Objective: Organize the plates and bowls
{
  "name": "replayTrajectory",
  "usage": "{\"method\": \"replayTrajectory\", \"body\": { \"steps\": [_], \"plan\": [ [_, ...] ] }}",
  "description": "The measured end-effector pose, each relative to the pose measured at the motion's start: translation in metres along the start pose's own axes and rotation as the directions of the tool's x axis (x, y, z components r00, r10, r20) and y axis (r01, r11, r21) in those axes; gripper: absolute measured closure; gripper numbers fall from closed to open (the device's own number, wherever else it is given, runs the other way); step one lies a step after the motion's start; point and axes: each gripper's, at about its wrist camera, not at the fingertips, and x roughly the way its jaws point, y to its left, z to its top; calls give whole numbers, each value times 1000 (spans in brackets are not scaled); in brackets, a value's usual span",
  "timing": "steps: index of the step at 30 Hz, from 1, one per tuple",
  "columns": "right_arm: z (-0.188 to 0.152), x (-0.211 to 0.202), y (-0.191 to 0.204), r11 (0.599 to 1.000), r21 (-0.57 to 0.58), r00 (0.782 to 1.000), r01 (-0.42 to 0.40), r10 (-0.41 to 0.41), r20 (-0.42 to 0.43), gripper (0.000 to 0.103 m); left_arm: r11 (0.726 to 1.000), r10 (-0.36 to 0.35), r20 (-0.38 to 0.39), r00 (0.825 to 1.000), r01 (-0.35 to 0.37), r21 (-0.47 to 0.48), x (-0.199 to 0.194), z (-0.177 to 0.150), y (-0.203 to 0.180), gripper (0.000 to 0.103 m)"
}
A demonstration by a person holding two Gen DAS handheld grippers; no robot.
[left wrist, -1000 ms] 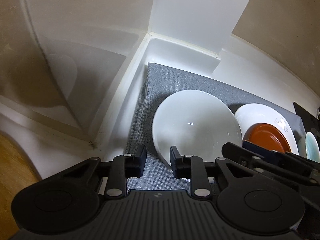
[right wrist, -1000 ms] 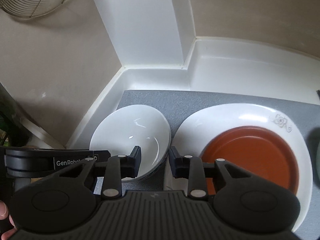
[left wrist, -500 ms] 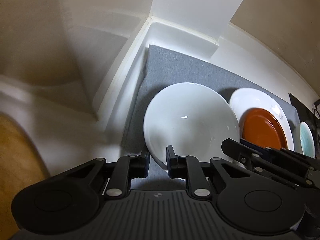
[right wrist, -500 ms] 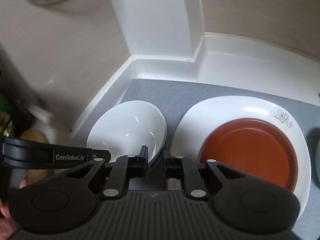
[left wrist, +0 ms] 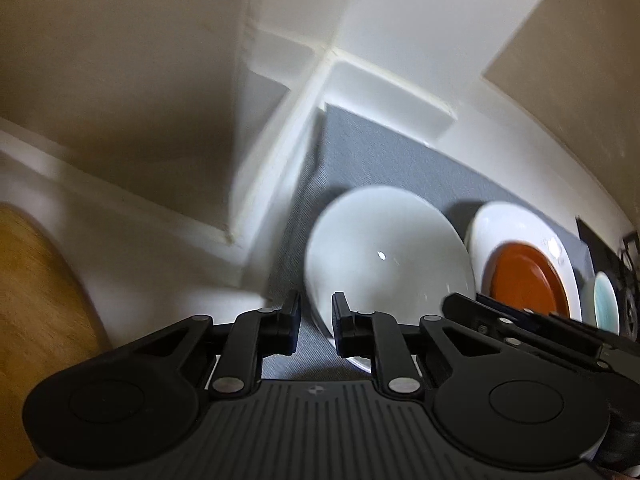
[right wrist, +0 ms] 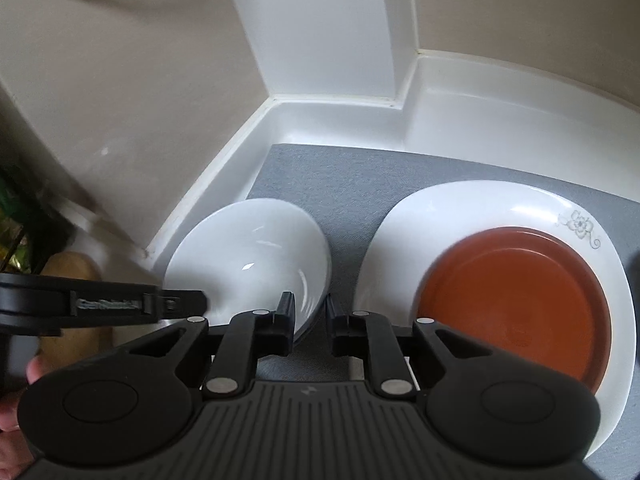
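Showing two plates (right wrist: 472, 216), two bowls (right wrist: 248, 248).

A plain white bowl (right wrist: 256, 256) sits tilted on the grey mat (right wrist: 344, 184) — beside it, apart, an orange-brown plate (right wrist: 516, 304) nested in a flower-marked white plate (right wrist: 452, 212).

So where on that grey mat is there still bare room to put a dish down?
The grey mat is bare along its back strip, between the white ledge and the dishes. A thin gap runs between the white bowl and the white plate holding the brown plate. The front is crowded: both grippers grip the bowl's rim.
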Motion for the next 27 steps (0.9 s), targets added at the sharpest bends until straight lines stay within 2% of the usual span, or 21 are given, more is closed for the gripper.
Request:
{"method": "replayTrajectory", "body": {
  "steps": [6,10,13,15,19,27],
  "plan": [
    [5,-1,-9,1000,18,1000,-8,8,8,85,1000,-22,-4,1000,22,-11,10,7,8,87],
    [5,5,-7,1000,7,1000,-22,22,-17,85,1000,-16,-14,1000,16,-12,24,4,8,88],
    [4,9,-6,998,22,998,-51,51,-22,81,999,-30,-25,999,29,-40,30,1,11,89],
    [3,14,-5,999,17,998,-50,51,-39,84,999,-35,-32,999,34,-37,30,0,11,94],
    [1,16,0,999,5,998,-50,50,-49,89,1000,1,-34,999,-2,-11,24,-4,6,93],
    [0,-13,-3,995,50,996,-85,86,-22,89,999,-39,-12,999,38,-4,-1,-8,-2,93]
  ]
}}
